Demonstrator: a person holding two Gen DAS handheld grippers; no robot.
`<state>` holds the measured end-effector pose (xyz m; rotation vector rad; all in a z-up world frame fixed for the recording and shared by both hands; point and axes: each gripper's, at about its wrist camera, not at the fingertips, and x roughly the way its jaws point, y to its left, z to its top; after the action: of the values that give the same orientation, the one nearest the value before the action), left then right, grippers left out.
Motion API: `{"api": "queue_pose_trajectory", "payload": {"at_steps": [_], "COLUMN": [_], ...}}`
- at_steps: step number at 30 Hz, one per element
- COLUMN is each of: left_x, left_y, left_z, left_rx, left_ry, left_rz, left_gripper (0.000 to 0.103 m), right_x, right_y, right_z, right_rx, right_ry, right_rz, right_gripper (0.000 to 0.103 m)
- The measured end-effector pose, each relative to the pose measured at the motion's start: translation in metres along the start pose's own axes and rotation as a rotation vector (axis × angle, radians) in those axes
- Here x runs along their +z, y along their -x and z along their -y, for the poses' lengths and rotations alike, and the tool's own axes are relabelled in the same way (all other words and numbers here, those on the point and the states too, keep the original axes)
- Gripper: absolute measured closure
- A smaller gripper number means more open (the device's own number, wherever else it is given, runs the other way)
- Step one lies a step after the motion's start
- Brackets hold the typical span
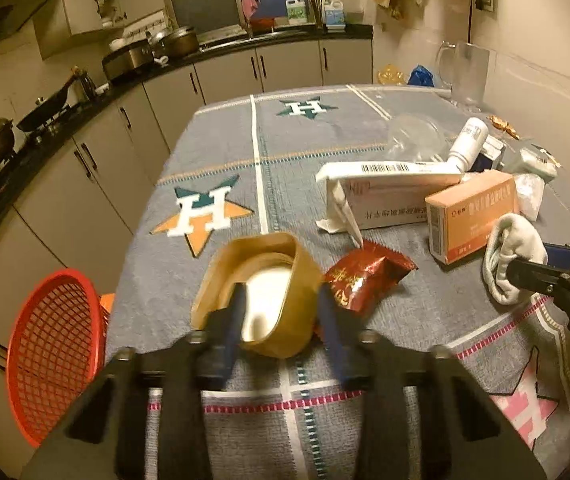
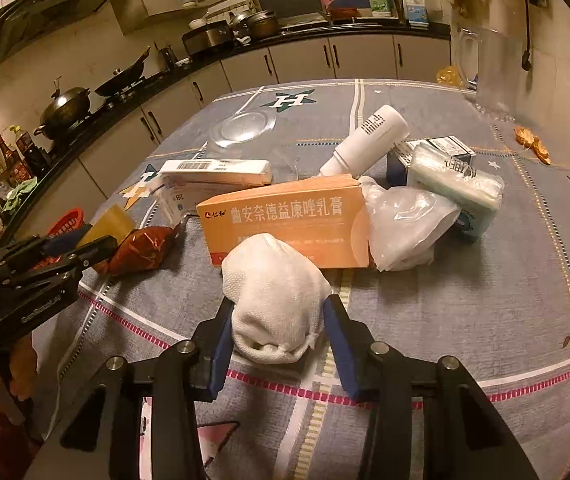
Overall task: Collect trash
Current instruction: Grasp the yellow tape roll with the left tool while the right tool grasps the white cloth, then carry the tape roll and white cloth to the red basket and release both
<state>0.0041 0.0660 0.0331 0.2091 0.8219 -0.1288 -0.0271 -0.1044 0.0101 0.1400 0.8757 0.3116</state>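
Note:
A squashed tan tape ring (image 1: 293,264) with a white inside lies near the table's front left. My left gripper (image 1: 281,312) is shut on it, one blue pad inside the ring and the other against its outer wall. A white crumpled wad (image 2: 277,288) sits in front of the orange carton (image 2: 285,216), and my right gripper (image 2: 279,320) is shut on it, a pad on each side. The left wrist view shows that wad (image 1: 513,248) at the right edge. A red snack wrapper (image 1: 365,276) lies beside the tape ring.
A red mesh basket (image 1: 53,356) stands off the table's left edge. Behind the orange carton lie a white barcode box (image 1: 389,192), a white bottle (image 2: 369,140), a clear plastic bag (image 2: 405,224), small packets and a glass plate (image 2: 245,128). A glass jug (image 1: 465,72) stands at the far right.

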Motion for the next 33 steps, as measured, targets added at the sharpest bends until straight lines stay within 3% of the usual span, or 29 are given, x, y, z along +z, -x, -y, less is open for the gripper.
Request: {"api": "queue_pose_trajectory", "payload": {"at_steps": [9, 14, 22, 33], "left_x": [-0.014, -0.021, -0.027, -0.028], "left_y": [-0.011, 0.0, 0.018, 0.047], "left_z": [-0.003, 0.001, -0.009, -0.002], "left_rx": [-0.023, -0.023, -0.04, -0.05], "left_ry": [0.04, 0.054, 0.125, 0.119], "left_rz": [-0.04, 0.006, 0.03, 0.084], "left_gripper": [0.075, 0.097, 0.098, 0.098], "right_x": [-0.002, -0.006, -0.009, -0.01], "right_y": [-0.001, 0.007, 0.024, 0.035], "right_z": [0.004, 0.003, 0.002, -0.012], "right_rx": [0.016, 0.011, 0.049, 0.091], "right_ry": [-0.011, -0.007, -0.014, 0.007], "right_rz": [0.002, 0.021, 0.06, 0.075], "right_gripper": [0.059, 0.068, 0.069, 0.069]}}
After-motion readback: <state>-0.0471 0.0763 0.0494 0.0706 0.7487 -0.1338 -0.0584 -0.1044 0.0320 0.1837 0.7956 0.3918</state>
